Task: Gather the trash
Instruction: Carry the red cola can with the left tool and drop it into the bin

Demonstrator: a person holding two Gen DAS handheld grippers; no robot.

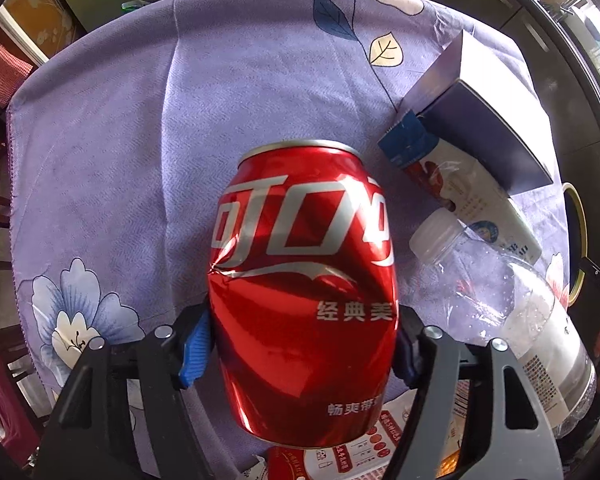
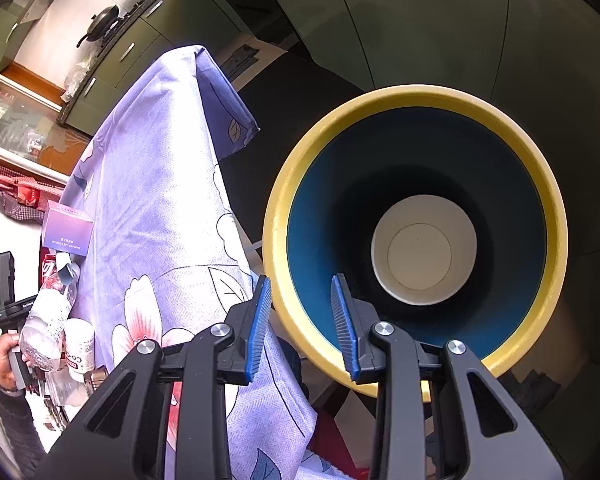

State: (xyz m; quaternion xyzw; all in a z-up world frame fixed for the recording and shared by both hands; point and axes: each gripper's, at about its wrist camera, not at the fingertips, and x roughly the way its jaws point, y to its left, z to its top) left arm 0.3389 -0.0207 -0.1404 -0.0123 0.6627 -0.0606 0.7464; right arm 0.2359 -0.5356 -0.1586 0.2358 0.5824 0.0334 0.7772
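Note:
A dented red cola can (image 1: 304,264) lies on the purple flowered tablecloth (image 1: 140,160). My left gripper (image 1: 300,344) points straight down over it, and both blue pads press against the can's sides. In the right wrist view the can (image 2: 48,266) shows as a small red patch at the far left. My right gripper (image 2: 302,320) hangs open with nothing between its fingers, over the near rim of a yellow-rimmed blue bin (image 2: 420,94) beside the table. A white paper cup (image 2: 422,248) lies at the bottom of the bin.
Right of the can lie a purple box (image 1: 488,120), a white and blue carton (image 1: 460,184) and a clear plastic bottle (image 1: 520,304). Printed leaflets (image 1: 360,448) lie under the can's near end. A white jar (image 2: 80,348) stands by the bottle (image 2: 48,320). Kitchen cabinets stand behind.

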